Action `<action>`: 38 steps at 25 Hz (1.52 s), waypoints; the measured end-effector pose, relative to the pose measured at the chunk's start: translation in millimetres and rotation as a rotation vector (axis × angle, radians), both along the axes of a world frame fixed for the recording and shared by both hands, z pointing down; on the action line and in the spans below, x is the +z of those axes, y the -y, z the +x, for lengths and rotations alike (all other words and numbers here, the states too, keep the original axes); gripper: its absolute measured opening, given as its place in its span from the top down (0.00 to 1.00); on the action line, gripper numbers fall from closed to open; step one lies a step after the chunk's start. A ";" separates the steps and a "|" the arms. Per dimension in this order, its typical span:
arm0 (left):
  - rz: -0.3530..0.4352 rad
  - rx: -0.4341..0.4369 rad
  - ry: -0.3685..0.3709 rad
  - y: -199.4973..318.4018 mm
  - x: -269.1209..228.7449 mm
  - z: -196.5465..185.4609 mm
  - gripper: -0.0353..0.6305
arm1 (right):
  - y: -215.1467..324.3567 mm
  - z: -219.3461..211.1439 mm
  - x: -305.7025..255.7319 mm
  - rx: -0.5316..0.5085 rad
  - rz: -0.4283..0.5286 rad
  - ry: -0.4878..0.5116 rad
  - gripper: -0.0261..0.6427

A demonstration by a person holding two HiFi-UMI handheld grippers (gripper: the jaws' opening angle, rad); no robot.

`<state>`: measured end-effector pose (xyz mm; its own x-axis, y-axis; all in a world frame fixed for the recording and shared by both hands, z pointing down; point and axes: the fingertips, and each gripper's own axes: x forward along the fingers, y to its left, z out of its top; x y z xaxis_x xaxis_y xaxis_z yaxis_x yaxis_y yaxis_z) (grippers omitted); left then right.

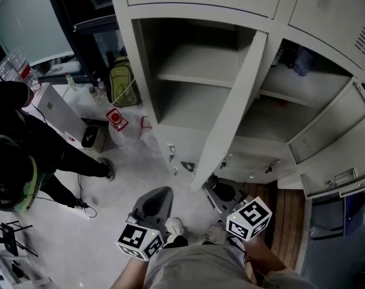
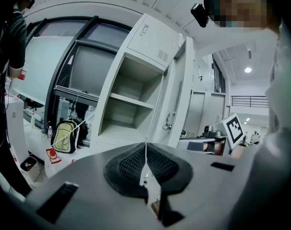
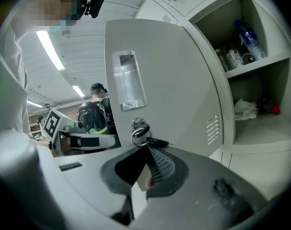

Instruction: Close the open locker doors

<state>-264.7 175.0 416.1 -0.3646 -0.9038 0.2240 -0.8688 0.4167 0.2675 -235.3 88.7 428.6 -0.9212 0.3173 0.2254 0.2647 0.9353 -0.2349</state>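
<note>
I stand before the locker bank [image 1: 188, 8] with both tools held low near my waist, and two doors hang open above them. My left gripper [image 2: 146, 146] has its jaws pressed together on nothing, and my right gripper [image 3: 147, 150] likewise has its pads meeting at the tips with nothing between them. I judge that sensible here, since a closed tip makes a blunt pusher and nothing needs pinching. The tall door [image 1: 230, 113] stands edge-on to me, swung out from the right edge of the empty compartment [image 1: 191, 83]. My left gripper view looks into that bare shelving beside the door's inner face, while my right gripper view faces its outer side, where a key ring [image 3: 141, 131] hangs from the lock just above my jaw tips, below the handle recess [image 3: 128, 80]. The second door [image 1: 326, 128] is swung wide at the right edge of the bank, baring a compartment with a bottle [image 3: 250, 37] on its upper shelf. Neither door is shut yet; I reckon the right tool should press the outer face clear of the keys, which could snag
</note>
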 end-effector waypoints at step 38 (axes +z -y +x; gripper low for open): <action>-0.011 -0.088 -0.030 -52.1 18.6 -77.7 0.91 | -23.3 -124.7 5.6 -0.077 0.089 0.002 0.92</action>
<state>-342.3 227.2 434.7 -0.4358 -0.8659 0.2455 -0.8200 0.4944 0.2882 -360.0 111.9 434.2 -0.8954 0.3656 0.2541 0.3366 0.9294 -0.1514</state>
